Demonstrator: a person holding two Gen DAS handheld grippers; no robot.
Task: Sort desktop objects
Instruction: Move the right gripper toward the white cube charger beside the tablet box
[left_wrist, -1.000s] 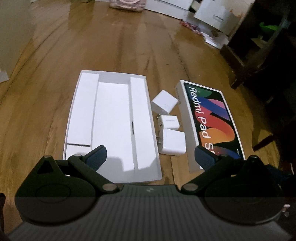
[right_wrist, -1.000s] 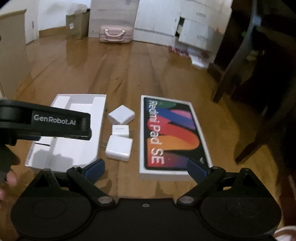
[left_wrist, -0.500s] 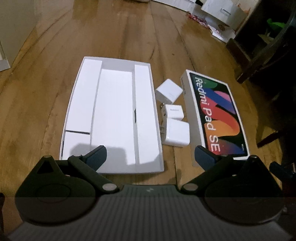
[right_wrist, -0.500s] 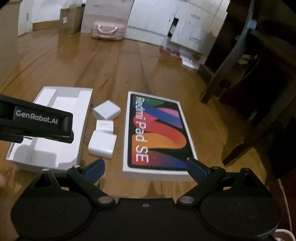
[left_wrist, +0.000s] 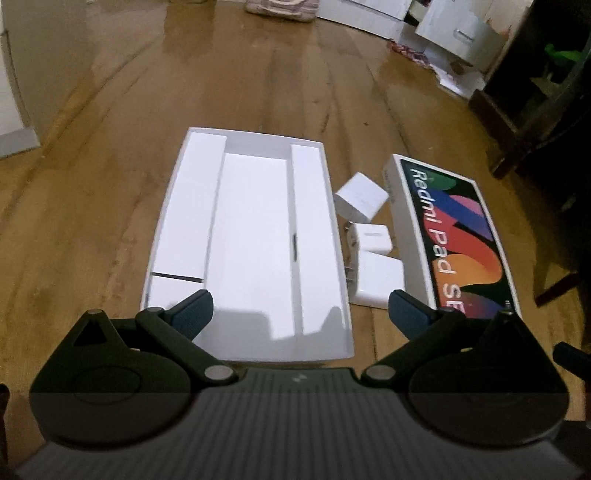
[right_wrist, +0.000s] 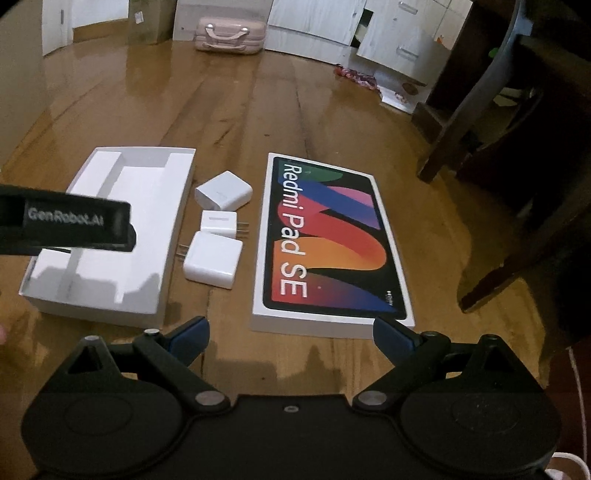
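Three white chargers lay in a short row on the wooden worktop (right_wrist: 332, 110), in the gap between the open white box tray (left_wrist: 255, 236) and the printed tablet box lid (right_wrist: 328, 240). Taking the tray as the landmark, the row ran alongside its right-hand long wall, with the long axes of tray, row and lid all roughly parallel and pointing away from both cameras.

The far charger (right_wrist: 223, 194) sat skewed near the tray's far right corner. The small middle charger (right_wrist: 218, 223) lay just beside it, its prongs pointing away from the tray toward the lid. The near charger (right_wrist: 212, 264) was the largest; it lay just beside the middle one, with its prongs pointing at the tray wall.

The left hand-held gripper (left_wrist: 301, 308) hung over the tray's near end, jaws spread wide and holding nothing. The near charger lay just ahead of its right finger, so the tray was under it but the chargers were off to its right.

The right hand-held gripper (right_wrist: 290, 330) was also spread wide and empty, above the bare worktop at the near end of the gap. The row lay ahead and slightly left of it, with nothing in the way, so by my judgement the right hand had the straighter reach for the near charger, followed by a short carry leftward into the tray.
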